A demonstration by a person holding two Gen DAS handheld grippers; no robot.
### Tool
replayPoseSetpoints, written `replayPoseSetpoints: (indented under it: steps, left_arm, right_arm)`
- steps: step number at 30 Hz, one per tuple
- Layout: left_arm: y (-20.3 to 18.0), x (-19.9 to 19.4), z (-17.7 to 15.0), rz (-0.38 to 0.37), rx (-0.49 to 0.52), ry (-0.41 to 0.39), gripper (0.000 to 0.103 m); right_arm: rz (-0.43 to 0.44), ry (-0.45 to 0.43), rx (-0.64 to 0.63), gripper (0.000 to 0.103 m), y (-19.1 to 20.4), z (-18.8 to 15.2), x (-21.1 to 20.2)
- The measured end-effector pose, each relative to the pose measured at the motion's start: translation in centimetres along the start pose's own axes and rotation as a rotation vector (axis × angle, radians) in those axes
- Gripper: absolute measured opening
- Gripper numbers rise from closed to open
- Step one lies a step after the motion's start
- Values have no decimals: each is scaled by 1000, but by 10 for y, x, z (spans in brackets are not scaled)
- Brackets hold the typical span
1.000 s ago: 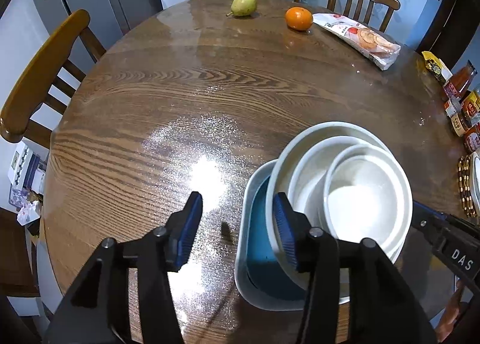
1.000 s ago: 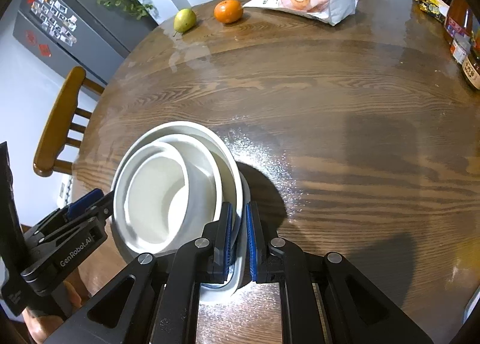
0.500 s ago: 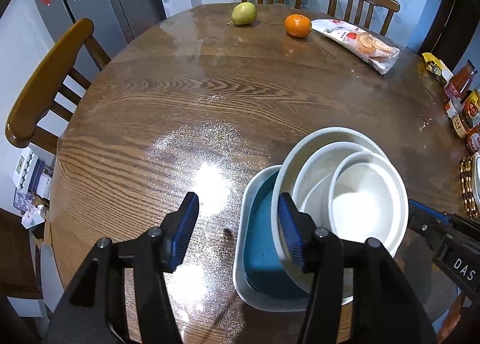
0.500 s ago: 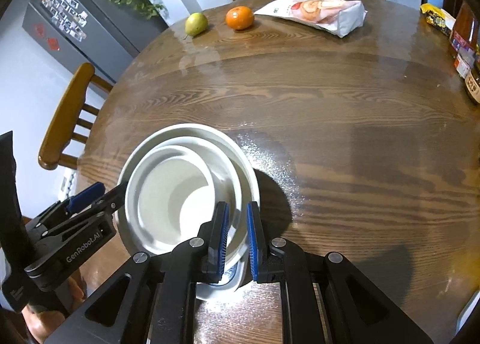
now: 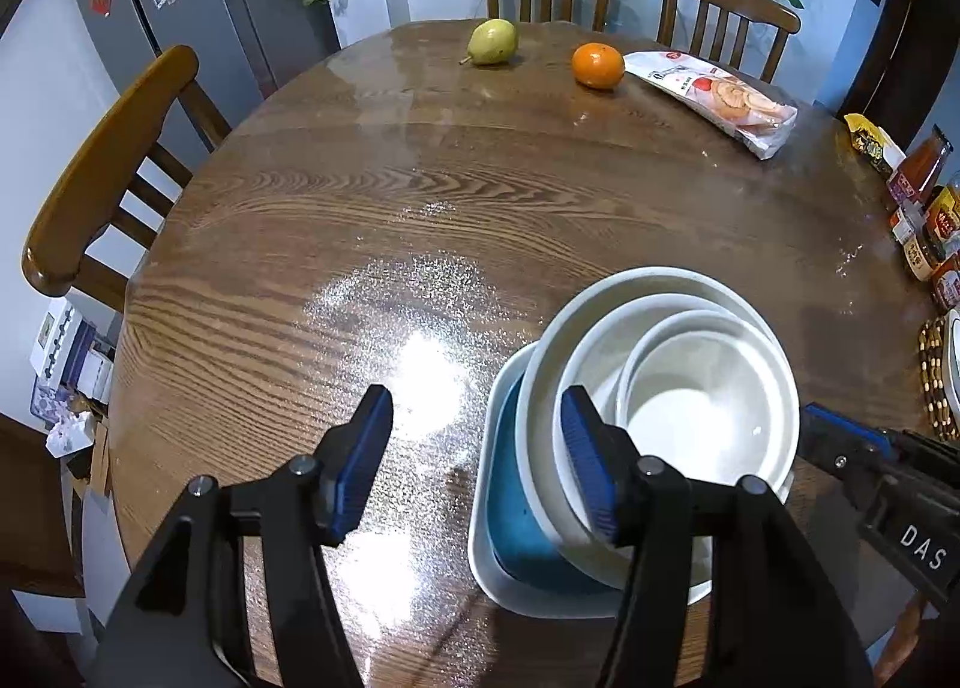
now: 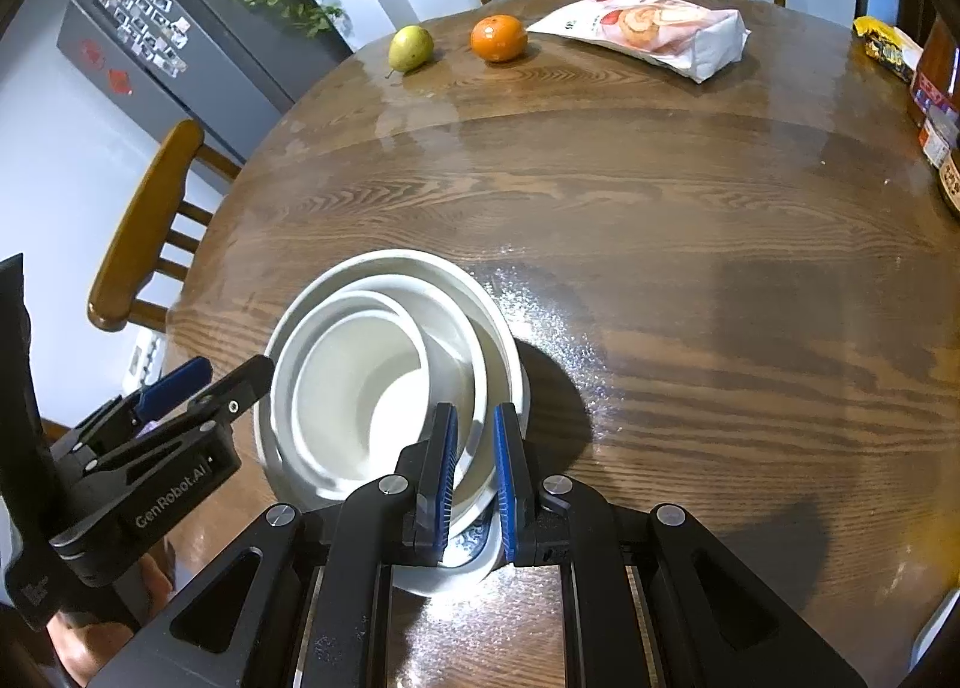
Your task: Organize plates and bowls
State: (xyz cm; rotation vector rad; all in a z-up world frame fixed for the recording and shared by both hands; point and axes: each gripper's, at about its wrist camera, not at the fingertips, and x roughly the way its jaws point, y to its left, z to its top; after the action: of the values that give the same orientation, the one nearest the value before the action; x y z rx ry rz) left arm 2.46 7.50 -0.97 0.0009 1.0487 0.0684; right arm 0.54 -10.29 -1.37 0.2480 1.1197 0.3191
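- Bowls [image 5: 708, 406], three white ones nested, leaning in a blue tray [image 5: 510, 514] with a white rim, at about 5 o'clock on the round table [image 5: 420, 196] in the left wrist view.
- Left gripper [image 5: 480, 466]: about half open and opening; one blue pad over bare tabletop, the other at the 9 o'clock rim of the bowls; hard to tell whether that pad touches; nothing pinched between.
- Right gripper [image 6: 477, 478]: nearly closed, blue pads clamped on the 5 o'clock rim of the bowls, with the tray's rim in the same gap; which rims are pinched cannot be told.
- Pear [image 5: 492, 43] and orange [image 5: 597, 65] at 12 o'clock on the table, well apart from the bowls.
- Snack bag [image 5: 720, 100] just beside the orange, toward 1 o'clock.
- Jars [image 5: 927, 220] at the 3 o'clock edge.
- Chairs [image 5: 90, 196] around the table.
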Motion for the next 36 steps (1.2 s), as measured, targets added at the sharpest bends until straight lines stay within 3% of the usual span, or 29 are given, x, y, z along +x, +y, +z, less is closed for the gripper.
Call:
replayPoseSetpoints:
  steps: [9,17,19,21,23,28,32,36]
  left_arm:
    - [0,-4,-1,-2,-10,-10,58]
    - [0,-12,-2,-5,-19,-30,68]
    - [-1,-14,-3,-6,-22,-36,72]
    - [-1,-16,-4,-9,-21,-42,74]
    - [-2,-19,-5,-12,-21,-47,74]
    - [-2,-23,-6,-21,-24,-59,78]
    - [-3,-32,-6,-27,-25,-87,82]
    - [-4,-39,-6,-35,-19,-111,85]
  right_arm:
    - [11,4,-6,11,2,-2,-2]
    - [6,-9,-21,11,3,-3,-8]
    - [1,-15,-27,15,3,-4,-11]
    - [-5,-23,-32,34,2,-5,-13]
    - [-12,-29,-29,41,0,-6,-16]
    - [-5,-40,-52,42,-1,-8,-21]
    - [21,-61,-97,55,2,-10,-26]
    - [42,-79,-160,58,9,-14,-32]
